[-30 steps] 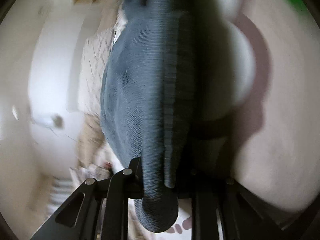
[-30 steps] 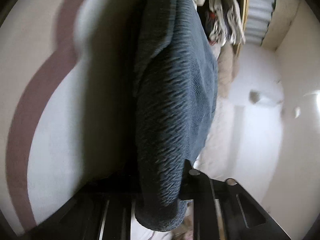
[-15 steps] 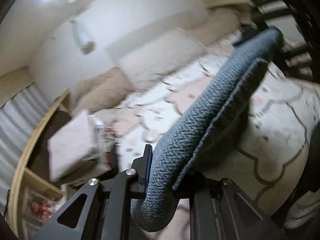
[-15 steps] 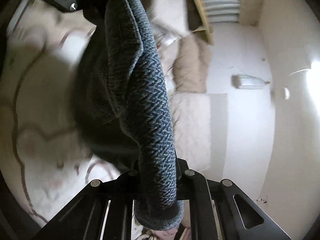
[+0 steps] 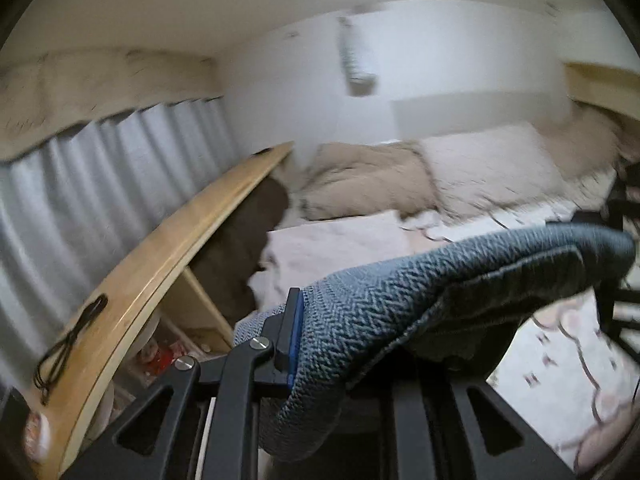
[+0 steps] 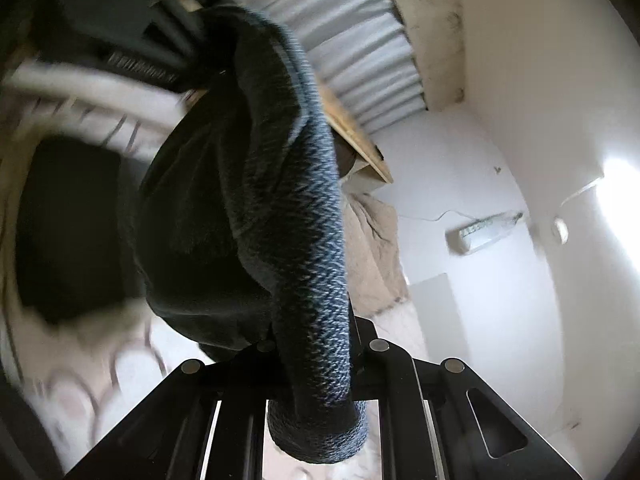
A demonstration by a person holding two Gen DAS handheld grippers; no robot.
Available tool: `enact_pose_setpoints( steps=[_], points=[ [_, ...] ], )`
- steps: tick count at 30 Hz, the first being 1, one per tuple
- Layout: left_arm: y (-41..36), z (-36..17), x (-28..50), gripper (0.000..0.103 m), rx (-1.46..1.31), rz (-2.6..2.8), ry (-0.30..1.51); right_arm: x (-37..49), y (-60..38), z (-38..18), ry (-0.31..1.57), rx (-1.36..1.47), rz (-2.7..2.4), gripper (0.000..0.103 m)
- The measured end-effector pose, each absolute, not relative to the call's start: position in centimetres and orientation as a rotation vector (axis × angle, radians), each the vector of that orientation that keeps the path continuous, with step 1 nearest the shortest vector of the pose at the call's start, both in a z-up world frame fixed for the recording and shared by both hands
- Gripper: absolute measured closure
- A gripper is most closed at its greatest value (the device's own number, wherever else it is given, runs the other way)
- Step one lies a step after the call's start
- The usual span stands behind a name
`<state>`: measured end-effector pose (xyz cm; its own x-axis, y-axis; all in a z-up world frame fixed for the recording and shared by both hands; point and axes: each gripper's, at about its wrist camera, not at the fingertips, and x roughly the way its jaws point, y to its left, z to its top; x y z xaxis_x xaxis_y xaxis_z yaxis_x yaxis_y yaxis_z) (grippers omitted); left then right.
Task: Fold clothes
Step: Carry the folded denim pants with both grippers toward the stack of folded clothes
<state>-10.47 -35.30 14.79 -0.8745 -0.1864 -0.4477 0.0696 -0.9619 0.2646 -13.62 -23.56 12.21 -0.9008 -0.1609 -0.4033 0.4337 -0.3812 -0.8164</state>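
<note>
Above the bed (image 5: 552, 364), we pinch the blue knit garment (image 5: 400, 300) in both tongs, left (image 5: 332, 356) and right (image 6: 312, 364), now swung up level toward the pillows (image 5: 368, 184).

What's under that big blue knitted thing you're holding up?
Under the blue knitted garment lies the patterned bedspread, seen past its hanging edge. The left gripper and right gripper pinch it. What lies directly beneath the cloth is covered.

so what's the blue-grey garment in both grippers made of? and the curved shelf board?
Blue-grey garment: thick woven or knit cloth, matte, herringbone pattern visible; fibre unclear. Curved shelf board: light wood or wood-look laminate, smooth with slight sheen, faint grain.
</note>
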Motion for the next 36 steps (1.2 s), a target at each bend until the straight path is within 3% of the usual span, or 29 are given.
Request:
enact_pose_setpoints(
  steps=[6, 12, 19, 25, 29, 33, 36],
  points=[
    [-38.3, 13.3, -15.2, 0.087, 0.765, -2.864, -0.245, -20.0, -28.7, 10.8, 1.426, 0.414, -2.401, 0.090],
    [-39.6, 12.4, -17.0, 0.087, 0.714, -2.891, -0.279, -24.5, -32.1, 9.9, 1.390, 0.431, -2.457, 0.089],
    [-39.7, 6.9, -9.4, 0.087, 0.821, -2.938, -0.557, -20.0, -30.8, 3.3, 1.449, 0.346, -2.382, 0.090],
    [-39.3, -5.0, 2.1, 0.085, 0.877, -2.848, -0.949, -8.9, -29.2, -8.7, 1.412, 0.367, -2.246, 0.090],
    [-39.6, -11.2, 3.8, 0.083, 0.917, -2.689, -1.166, -5.6, -30.8, -16.5, 1.530, 0.412, -2.067, 0.090],
    [-39.6, -11.8, 3.7, 0.082, 0.825, -2.583, -1.409, -4.3, -31.2, -16.9, 1.487, 0.453, -2.083, 0.090],
    [-40.2, -11.1, 3.4, 0.073, 0.827, -2.569, -1.536, -4.6, -29.8, -15.1, 1.375, 0.545, -2.112, 0.090]
  ],
)
